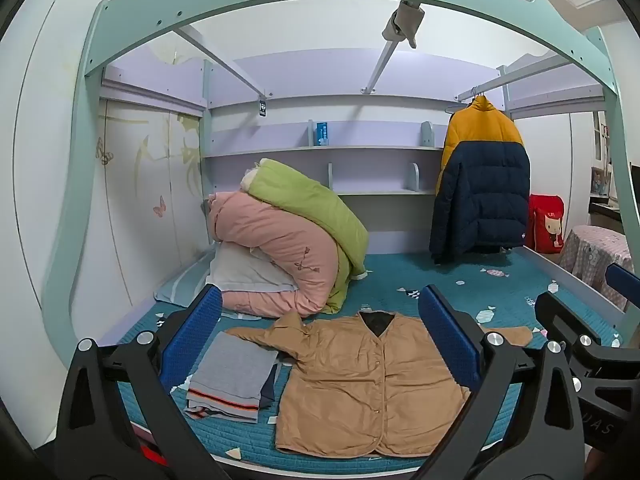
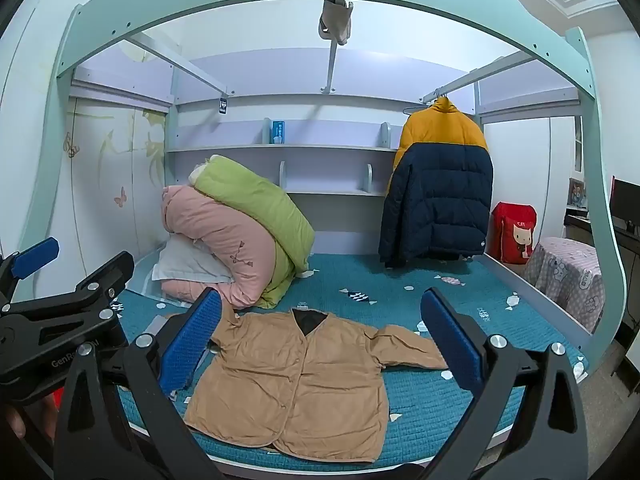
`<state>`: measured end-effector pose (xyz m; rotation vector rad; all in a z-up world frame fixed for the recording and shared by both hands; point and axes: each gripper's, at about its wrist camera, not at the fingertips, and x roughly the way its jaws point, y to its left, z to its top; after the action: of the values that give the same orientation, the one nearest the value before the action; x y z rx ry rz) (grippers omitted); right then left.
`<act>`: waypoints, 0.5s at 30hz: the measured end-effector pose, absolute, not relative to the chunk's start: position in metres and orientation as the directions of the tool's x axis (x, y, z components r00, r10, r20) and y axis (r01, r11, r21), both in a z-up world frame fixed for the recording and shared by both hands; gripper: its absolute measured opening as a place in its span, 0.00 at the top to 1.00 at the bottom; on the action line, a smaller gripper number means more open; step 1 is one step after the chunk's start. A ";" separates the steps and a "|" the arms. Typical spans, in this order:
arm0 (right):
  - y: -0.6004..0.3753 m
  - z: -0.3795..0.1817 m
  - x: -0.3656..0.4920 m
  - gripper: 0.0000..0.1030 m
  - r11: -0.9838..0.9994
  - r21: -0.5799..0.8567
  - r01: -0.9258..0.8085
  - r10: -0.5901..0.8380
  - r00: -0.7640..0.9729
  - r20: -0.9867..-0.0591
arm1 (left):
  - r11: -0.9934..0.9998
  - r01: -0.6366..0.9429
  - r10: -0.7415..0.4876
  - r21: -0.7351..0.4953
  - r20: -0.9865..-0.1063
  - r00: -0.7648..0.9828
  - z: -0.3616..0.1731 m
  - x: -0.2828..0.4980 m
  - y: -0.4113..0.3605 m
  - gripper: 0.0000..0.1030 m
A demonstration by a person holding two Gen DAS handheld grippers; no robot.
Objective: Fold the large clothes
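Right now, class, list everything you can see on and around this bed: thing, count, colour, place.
Jacket: one, tan, flat on near mattress.
Folded clothes: one stack, grey and navy, left of jacket.
Quilts: two, pink and green, rolled at back left.
Pillow: one, white, under quilts.
Puffer coat: one, yellow and navy, hanging at right.
Bag: one, red, right of coat.
Mattress: one, teal.
Left gripper: open.
Right gripper: open.

Pale teal bunk frame (image 1: 132,4) arching overhead; lilac shelves (image 2: 280,148) running along the back wall ahead; white butterfly-printed wardrobe (image 1: 132,184) standing far left; teal quilted mattress (image 2: 420,280) lying below; daylight-toned room.
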<state>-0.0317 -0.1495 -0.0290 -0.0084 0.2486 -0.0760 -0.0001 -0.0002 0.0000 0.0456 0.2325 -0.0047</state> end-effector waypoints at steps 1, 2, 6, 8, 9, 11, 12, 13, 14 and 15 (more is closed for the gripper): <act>-0.150 -0.029 -0.032 0.07 0.997 -0.017 0.074 -0.076 0.967 -0.243 | 0.999 0.009 0.002 0.046 -0.232 0.973 0.000 0.000 0.000 0.04; -0.150 -0.029 -0.032 0.07 0.997 -0.017 0.073 -0.075 0.967 -0.243 | 0.999 0.009 0.002 0.046 -0.233 0.973 0.000 0.000 0.000 0.04; -0.150 -0.029 -0.031 0.07 0.997 -0.016 0.071 -0.072 0.967 -0.245 | 0.999 0.012 -0.001 0.044 -0.232 0.973 0.000 0.000 0.000 0.04; -0.150 -0.029 -0.031 0.07 0.997 -0.017 0.071 -0.073 0.967 -0.245 | 0.999 0.011 0.000 0.044 -0.232 0.973 0.000 0.000 0.000 0.04; -0.150 -0.029 -0.031 0.07 0.997 -0.018 0.072 -0.074 0.967 -0.244 | 0.999 0.010 0.000 0.043 -0.233 0.973 0.000 0.000 0.000 0.04; -0.151 -0.029 -0.032 0.07 0.997 -0.017 0.074 -0.076 0.968 -0.239 | 0.999 0.011 -0.001 0.043 -0.231 0.973 0.000 0.000 0.000 0.04; -0.151 -0.029 -0.031 0.07 0.997 -0.017 0.074 -0.076 0.968 -0.238 | 0.999 0.011 -0.001 0.043 -0.230 0.973 0.000 0.000 0.000 0.04; -0.151 -0.029 -0.031 0.07 0.997 -0.016 0.073 -0.075 0.968 -0.239 | 0.999 0.010 0.000 0.044 -0.229 0.973 0.000 0.000 -0.001 0.04; -0.152 -0.029 -0.031 0.07 0.997 -0.016 0.074 -0.076 0.968 -0.238 | 0.999 0.010 0.001 0.045 -0.228 0.974 0.000 0.000 -0.001 0.04; -0.152 -0.029 -0.031 0.07 0.997 -0.017 0.075 -0.077 0.969 -0.237 | 0.999 0.010 0.000 0.042 -0.231 0.973 0.000 0.000 0.000 0.04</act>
<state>-0.0312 -0.1518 -0.0292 -0.0076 0.2397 -0.0765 0.0002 -0.0002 0.0000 0.0433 0.2327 -0.0047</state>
